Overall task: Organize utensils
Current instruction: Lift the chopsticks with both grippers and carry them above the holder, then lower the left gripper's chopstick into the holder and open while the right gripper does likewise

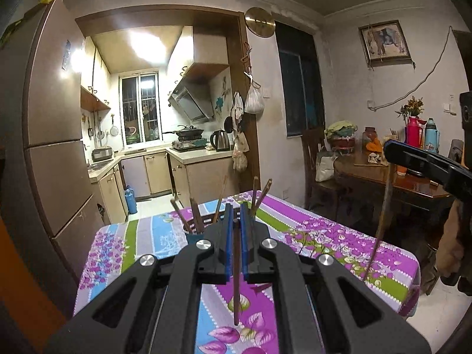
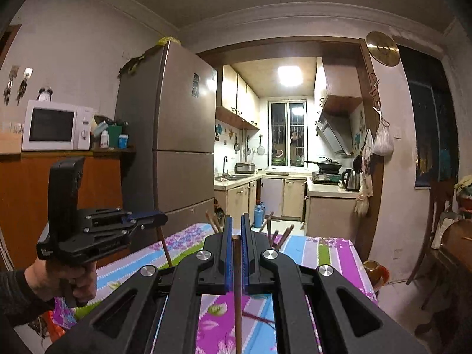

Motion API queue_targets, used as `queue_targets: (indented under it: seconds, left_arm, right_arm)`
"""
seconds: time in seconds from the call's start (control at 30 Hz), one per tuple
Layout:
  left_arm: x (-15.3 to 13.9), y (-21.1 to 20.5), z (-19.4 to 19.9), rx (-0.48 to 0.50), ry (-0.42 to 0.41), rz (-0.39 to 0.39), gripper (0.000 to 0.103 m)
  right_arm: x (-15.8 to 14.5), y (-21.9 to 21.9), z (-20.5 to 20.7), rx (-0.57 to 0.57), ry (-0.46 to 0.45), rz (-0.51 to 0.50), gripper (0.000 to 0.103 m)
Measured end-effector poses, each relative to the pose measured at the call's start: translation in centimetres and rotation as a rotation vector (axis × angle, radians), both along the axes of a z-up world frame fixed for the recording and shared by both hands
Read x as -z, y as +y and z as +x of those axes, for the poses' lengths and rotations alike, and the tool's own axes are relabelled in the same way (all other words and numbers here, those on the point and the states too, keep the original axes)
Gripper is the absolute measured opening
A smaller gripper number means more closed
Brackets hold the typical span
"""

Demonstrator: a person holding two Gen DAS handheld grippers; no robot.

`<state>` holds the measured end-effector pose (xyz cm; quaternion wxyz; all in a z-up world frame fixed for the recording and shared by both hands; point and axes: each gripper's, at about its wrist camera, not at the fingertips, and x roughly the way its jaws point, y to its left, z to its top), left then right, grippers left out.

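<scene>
No readable brand or writing anywhere; the little white print on the side of the left gripper's body is too small to make out. The left gripper (image 1: 235,210), black with blue pads, is clamped on a thin dark wooden chopstick (image 1: 236,280) hanging straight down over the purple floral tablecloth (image 1: 324,230). The right gripper (image 2: 236,224) is pinched on its own brown wooden chopstick (image 2: 237,295) too. More chopsticks stand in the blue cup holder (image 1: 192,234) just past the left gripper's fingertips.
</scene>
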<state>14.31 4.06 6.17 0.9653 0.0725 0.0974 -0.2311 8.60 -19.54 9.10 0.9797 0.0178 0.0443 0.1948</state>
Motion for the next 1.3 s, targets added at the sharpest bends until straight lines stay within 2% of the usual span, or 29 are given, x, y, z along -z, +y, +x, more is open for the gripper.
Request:
queue_targets:
  seconds: [0.33,0.77,0.9,1.07,1.3]
  left_arm:
    - [-7.5,-1.1,2.0,-0.011,-0.066,0.021,0.003]
    - [-14.9,-1.9,6.6,-0.032,-0.14,-0.005,0.003]
    - [-15.9,-2.2,9.0,-0.049,-0.139,-0.013,0.003]
    - [-15.4,-2.7,11.8,-0.053,-0.116,-0.019,0.003]
    - [-13.3,-3.3,14.6,-0.046,-0.067,-0.019,0.003]
  right_arm:
    - [-5.6,-0.7,5.8,-0.021,-0.03,0.062,0.007]
    - [-14.0,1.0,13.7,-0.027,-0.094,0.043,0.007]
    - [-15.1,1.7,16.7,-0.016,-0.096,0.031,0.007]
    - [-15.3,2.1,20.4,-0.008,-0.08,0.037,0.007]
    - [-12.7,3.0,24.2,-0.014,-0.031,0.038,0.007]
